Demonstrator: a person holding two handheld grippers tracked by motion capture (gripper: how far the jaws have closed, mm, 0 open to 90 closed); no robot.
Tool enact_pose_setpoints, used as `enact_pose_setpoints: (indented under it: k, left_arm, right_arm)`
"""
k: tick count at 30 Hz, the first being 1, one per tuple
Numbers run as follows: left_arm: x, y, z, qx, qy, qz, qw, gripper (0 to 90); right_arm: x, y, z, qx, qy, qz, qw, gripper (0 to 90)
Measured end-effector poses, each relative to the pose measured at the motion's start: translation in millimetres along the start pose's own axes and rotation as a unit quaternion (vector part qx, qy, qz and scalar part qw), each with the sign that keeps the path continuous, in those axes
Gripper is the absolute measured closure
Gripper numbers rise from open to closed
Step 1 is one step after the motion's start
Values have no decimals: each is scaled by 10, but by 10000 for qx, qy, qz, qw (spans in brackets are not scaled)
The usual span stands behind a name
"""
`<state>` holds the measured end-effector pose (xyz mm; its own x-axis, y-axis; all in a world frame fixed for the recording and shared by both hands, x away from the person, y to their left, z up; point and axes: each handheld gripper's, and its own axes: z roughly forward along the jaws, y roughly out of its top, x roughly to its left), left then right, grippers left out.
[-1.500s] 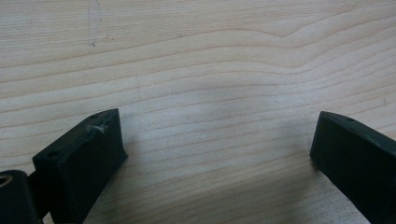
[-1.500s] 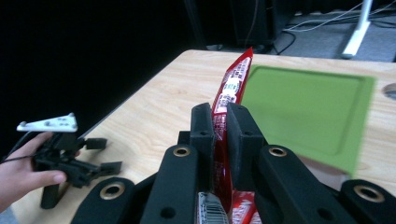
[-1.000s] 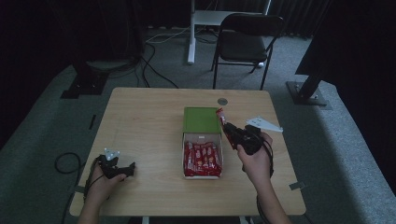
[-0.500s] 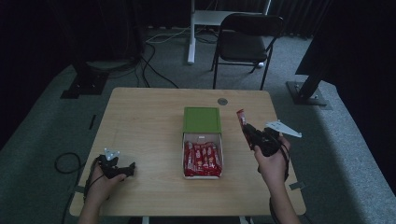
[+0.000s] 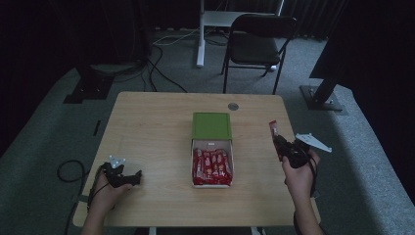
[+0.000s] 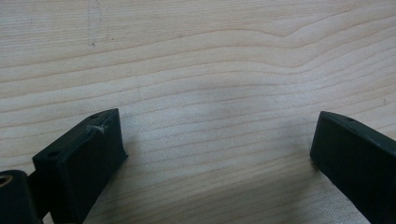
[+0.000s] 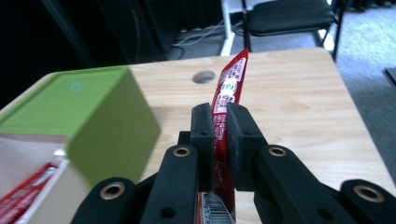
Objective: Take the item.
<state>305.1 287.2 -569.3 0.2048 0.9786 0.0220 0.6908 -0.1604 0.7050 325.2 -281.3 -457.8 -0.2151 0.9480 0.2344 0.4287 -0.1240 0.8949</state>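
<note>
At the lower left of the high view we see the left claw (image 5: 128, 177) resting low on the counter (image 5: 151, 132), held by the left hand (image 5: 103, 192). In the left gripper view its 2 black jaws stand wide apart over bare wood grain, with nothing between them.

At the centre of the high view sits the box (image 5: 212, 155): its green lid (image 5: 211, 126) is slid toward the upper part of the frame, and the white tray below it shows a row of red sachets (image 5: 211, 166).

At the right of the high view, well apart from the box and near the counter's right edge, the right claw (image 5: 279, 144) holds 1 red sachet (image 5: 273, 130) that points toward the top of the frame. In the right gripper view the 2 jaws are clamped on this sachet (image 7: 223, 109), whose upper end rises above them.
</note>
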Motion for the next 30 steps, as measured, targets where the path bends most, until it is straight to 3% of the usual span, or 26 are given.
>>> enact_pose_setpoints:
  k: [2,11,18,30]
  left_arm:
    - [0,0,0,-1,1,-1,10000,36]
    - [0,0,0,0,0,0,10000,36]
    - [0,0,0,-2,-2,-1,10000,36]
    - [0,0,0,0,0,-1,10000,36]
  right_arm:
    - [-113,-55,10,28,-146,49,9999,821]
    - [-373,-273,93,195,-425,230,9986,821]
    - [-535,-464,183,457,-594,332,9966,821]
    - [-724,-651,254,609,-871,495,9931,822]
